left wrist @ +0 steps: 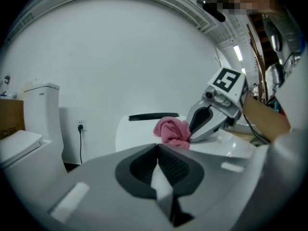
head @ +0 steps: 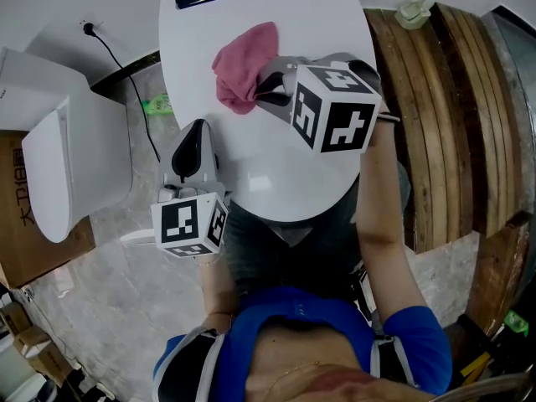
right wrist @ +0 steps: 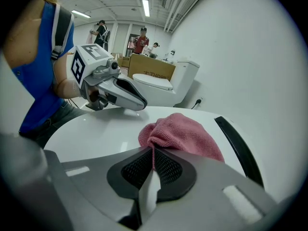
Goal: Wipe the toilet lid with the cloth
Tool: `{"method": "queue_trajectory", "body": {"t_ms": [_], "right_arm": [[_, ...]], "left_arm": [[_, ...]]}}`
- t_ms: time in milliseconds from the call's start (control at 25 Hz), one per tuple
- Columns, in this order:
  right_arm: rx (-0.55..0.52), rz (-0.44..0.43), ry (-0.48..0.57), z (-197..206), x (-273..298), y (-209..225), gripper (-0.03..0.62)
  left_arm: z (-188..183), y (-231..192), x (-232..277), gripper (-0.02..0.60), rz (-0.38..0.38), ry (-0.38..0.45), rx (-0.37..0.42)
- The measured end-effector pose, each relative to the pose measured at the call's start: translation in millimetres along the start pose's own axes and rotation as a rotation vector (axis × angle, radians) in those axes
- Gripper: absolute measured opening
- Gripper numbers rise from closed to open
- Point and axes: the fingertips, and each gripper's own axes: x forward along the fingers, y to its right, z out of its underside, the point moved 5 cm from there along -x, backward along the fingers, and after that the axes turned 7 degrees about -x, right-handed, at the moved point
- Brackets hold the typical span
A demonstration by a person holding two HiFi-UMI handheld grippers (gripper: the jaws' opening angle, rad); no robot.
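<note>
Right claw clenched on a fold of the crumpled pink terry cloth. Cloth lies bunched on the glossy white oval toilet lid, toward its far end. Left claw pressed together, holding nothing, at lid's left edge, apart from cloth.

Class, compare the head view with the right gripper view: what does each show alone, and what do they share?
Only the head view: the wooden planks and a green item on the floor. Only the right gripper view: people standing far back and ceiling lights. Both: the pink cloth on the white toilet lid, the left gripper and a second toilet.
</note>
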Motion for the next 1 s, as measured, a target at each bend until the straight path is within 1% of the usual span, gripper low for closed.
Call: {"method": "queue_trajectory", "body": {"t_ms": [200,400,640,1000], "right_arm": [[0.012,0.005,-0.002,5,-3,0,0.012],[0.018,0.017,-0.034,10,-8,-1,0.012],[0.04,0.056,-0.083,18,-14,-3,0.012],[0.09,0.1,-0.096,30,-24,-6,0.012]], "left_arm": [[1,-1,2,0.0,-0.002,-0.008,0.015],[1,0,2,0.0,0.0,-0.011,0.019],[3,3,3,0.0,-0.006,-0.03,0.058],[2,3,4,0.0,-0.004,-0.032,0.068]]}}
